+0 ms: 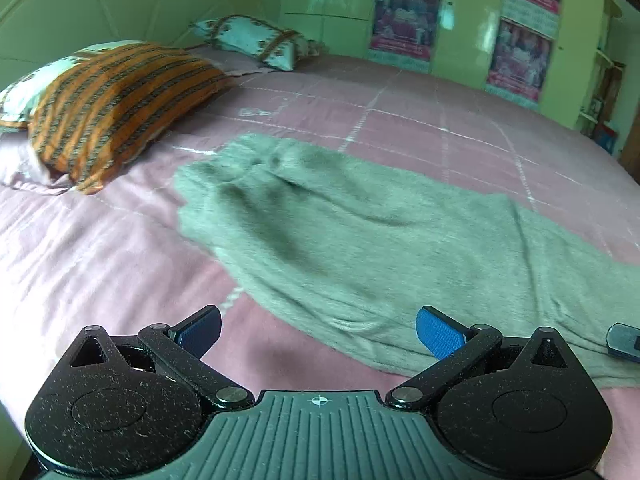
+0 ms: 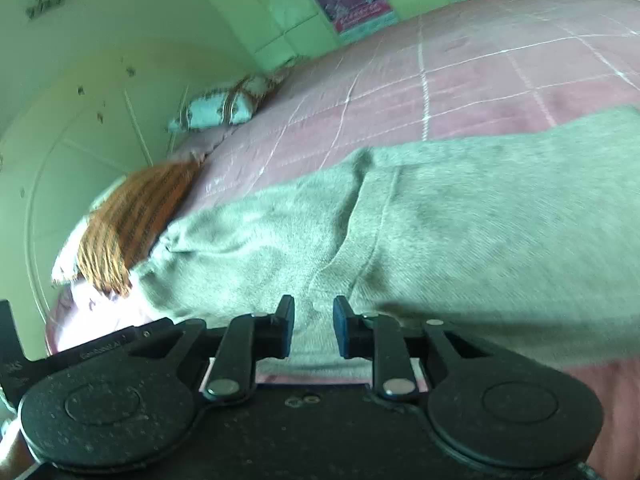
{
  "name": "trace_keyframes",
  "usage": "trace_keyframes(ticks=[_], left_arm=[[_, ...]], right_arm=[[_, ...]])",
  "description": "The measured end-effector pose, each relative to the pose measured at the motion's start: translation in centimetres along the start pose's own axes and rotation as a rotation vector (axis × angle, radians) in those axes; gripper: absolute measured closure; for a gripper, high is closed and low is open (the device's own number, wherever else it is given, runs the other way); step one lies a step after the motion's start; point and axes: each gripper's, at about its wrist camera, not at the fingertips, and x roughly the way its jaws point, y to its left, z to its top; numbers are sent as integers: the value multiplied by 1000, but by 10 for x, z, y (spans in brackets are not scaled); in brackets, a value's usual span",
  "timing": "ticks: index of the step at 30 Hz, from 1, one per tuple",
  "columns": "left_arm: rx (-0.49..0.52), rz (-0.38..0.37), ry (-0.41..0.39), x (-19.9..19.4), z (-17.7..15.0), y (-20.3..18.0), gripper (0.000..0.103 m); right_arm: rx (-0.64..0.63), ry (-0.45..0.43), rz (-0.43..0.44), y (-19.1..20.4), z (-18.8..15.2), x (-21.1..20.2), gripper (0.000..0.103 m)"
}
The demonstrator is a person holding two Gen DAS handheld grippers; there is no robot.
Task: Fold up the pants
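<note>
Grey sweatpants (image 1: pixel 360 232) lie spread on a pink bedspread (image 1: pixel 100 248), waistband toward the pillows. My left gripper (image 1: pixel 318 330) is wide open and empty, just short of the pants' near edge. In the right wrist view the pants (image 2: pixel 460 232) fill the middle, with a pocket seam in sight. My right gripper (image 2: pixel 314 328) is low at the pants' near edge, its jaws a narrow gap apart with grey cloth showing between them. I cannot tell whether the pads press the cloth. Its tip shows at the far right of the left wrist view (image 1: pixel 624 340).
An orange striped pillow (image 1: pixel 120 100) lies at the bed's left, close to the waistband. A light patterned pillow (image 1: pixel 256 40) lies at the headboard. Green walls with posters (image 1: pixel 404 20) stand behind the bed. The bedspread (image 2: pixel 480 72) stretches beyond the pants.
</note>
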Motion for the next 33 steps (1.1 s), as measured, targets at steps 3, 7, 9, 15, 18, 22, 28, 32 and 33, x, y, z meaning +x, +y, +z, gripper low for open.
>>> trace_keyframes(ticks=[3,7,9,15,18,22,28,32,33], left_arm=[[7,-67,4,-1,4,-23,0],[64,-126,0,4,11,-73,0],[101,-142,32,13,10,-98,0],[216,-86,77,24,1,-136,0],[177,-101,44,21,10,-146,0],[226,-72,113,43,9,-165,0],[149,-30,10,16,24,-141,0],[99,-14,-61,15,42,-132,0],[95,-17,-57,19,44,-134,0]], right_arm=[[6,-22,-34,-12,3,-22,89],[15,-117,-130,-37,8,-55,82],[30,-146,-211,-58,11,-65,82],[181,-82,-205,-120,24,-84,85],[89,-153,-235,-126,35,-110,85],[32,-51,-334,-144,34,-90,97],[-33,7,-332,-146,34,-75,96],[-42,-68,-310,-146,52,-89,94],[-37,-73,-310,-147,57,-86,94]])
